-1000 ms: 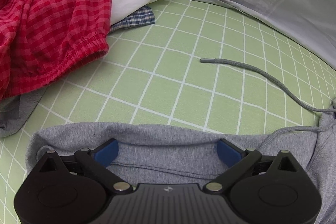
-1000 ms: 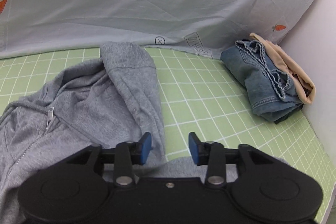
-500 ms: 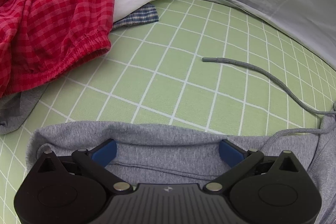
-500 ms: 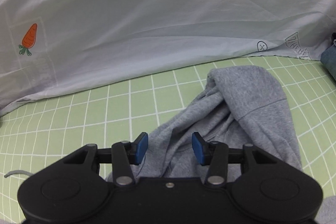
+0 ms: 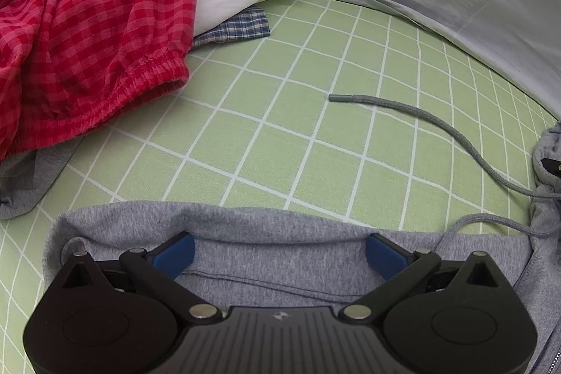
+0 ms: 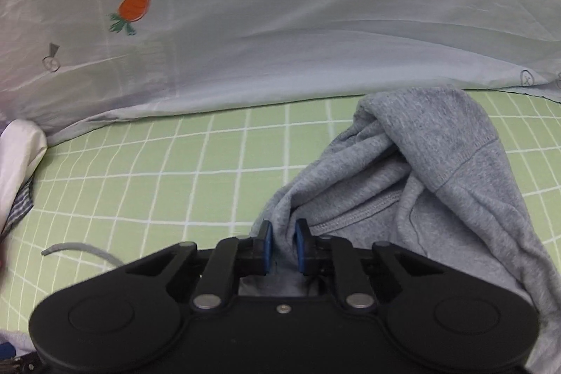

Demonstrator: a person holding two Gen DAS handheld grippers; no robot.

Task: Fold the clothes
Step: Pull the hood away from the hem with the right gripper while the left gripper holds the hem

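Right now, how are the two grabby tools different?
The left tool has its jaws spread wide over the flat hem of the grey hoodie, pinching nothing. The right tool has just been closing, and its jaws squeeze a bunched fold of that hoodie. Both are black with blue pads.

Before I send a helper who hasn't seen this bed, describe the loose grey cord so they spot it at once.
On the green checked sheet, look between the red gingham garment and the grey hoodie. The drawstring snakes out from the hoodie: the only thin cord, stiff-tipped.
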